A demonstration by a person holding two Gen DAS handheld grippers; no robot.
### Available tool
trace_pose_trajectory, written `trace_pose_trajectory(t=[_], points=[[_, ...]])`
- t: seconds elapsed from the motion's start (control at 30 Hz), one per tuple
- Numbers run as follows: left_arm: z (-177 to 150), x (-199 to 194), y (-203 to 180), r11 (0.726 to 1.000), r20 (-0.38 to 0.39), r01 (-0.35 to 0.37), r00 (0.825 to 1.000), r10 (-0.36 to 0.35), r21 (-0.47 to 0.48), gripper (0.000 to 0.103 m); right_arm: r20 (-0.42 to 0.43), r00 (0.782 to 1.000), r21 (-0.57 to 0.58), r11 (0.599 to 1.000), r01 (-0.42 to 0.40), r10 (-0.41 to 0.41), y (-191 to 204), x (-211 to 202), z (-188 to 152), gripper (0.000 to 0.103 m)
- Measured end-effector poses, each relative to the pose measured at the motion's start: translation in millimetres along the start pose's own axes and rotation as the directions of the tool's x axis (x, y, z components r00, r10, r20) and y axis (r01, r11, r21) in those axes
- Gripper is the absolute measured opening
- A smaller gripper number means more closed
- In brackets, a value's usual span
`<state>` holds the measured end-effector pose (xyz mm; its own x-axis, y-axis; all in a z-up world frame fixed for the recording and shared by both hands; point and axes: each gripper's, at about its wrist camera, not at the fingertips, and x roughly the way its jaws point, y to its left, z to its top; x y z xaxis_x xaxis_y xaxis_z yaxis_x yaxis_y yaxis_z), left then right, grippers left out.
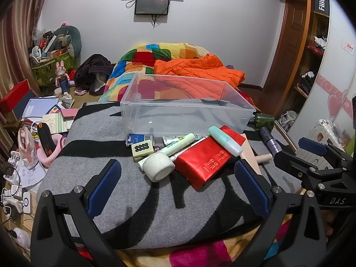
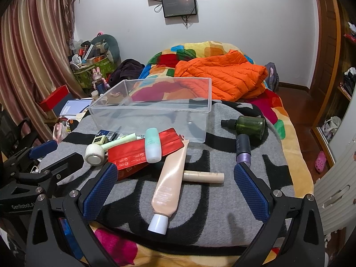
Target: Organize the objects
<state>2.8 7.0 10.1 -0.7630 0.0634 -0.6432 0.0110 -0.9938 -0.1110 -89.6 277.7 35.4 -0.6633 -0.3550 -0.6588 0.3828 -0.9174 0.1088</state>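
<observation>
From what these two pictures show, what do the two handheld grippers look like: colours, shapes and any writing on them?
Both are alike. The left gripper has a matte black angular frame with round silver bolts and two long fingers faced with textured dark-blue pads. The right gripper has the same build. White lettering shows on the bodies: "DAS" on the right one, "GenRobot.A" on the left. No cables or sleeves are visible.

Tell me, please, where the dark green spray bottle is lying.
In the right wrist view, the green spray bottle lies on its side right of the clear bin, just beyond the purple-capped tube.
</observation>
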Motion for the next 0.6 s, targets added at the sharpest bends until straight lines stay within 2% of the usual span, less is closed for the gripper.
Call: trace_pose_trajectory(t=[0.57,0.6], points=[[-2.1,6.2,7.1,1.0,-0.006,0.002,1.0,-0.002,-0.019,0.103,-0.011,1.0,-0.001,1.0,0.008,-0.008,-8.0,7.7,-4.2,0.103],[-2.5,7.3,9.4,1.0,-0.005,-0.005,1.0,0.005,-0.021,0.096,-0.012,1.0,-0.002,1.0,0.013,-0.013,-10.7,9.2,-4.0,0.103]])
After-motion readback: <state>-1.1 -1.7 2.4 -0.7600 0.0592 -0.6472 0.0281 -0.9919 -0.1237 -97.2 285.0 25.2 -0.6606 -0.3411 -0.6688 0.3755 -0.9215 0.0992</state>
